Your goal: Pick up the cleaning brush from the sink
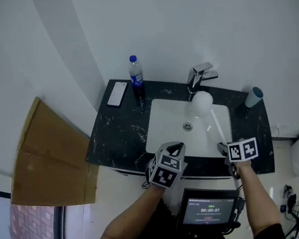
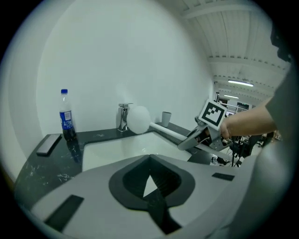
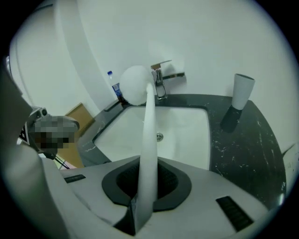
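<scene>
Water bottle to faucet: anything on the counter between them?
Nothing: the head view shows only bare black counter between the water bottle and the faucet; the left gripper view agrees.

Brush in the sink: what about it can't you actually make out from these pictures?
- Brush head surface: bristles or sponge is unclear. It is too small in the head view and washed-out white in both gripper views.
- Handle's near end: in the right gripper view it is buried inside the shut right claw.
- Whether the head touches the tap or the sink: it overlaps them in each view, so depth is unclear.
</scene>
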A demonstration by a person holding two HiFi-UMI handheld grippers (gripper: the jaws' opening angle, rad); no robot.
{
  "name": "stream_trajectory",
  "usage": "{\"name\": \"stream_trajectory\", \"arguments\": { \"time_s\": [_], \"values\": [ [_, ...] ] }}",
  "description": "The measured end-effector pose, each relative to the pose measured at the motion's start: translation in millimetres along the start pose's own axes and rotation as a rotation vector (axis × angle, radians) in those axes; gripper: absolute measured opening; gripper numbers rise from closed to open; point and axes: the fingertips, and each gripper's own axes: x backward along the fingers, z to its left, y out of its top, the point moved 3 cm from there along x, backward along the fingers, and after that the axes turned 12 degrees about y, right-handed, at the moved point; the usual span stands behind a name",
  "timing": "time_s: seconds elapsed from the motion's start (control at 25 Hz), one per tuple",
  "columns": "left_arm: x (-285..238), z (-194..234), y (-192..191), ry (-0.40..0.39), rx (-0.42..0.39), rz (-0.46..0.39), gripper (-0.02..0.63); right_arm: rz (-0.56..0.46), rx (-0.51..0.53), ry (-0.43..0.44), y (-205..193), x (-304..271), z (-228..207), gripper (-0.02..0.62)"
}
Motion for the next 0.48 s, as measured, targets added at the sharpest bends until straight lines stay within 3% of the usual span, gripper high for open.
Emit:
{"name": "stream_trajectory", "arguments": {
  "time_s": [0.28,0.48],
  "values": [
    [31,-51,10,0.061,0.016,-0.065,0.008,-0.183,0.102,0.016,-18,78,24,0.018],
    [64,-112,14,0.098,0.064,-0.123,0.008,-0.311,0.193,0.025,-46,147,41,0.018]
  ]
}}
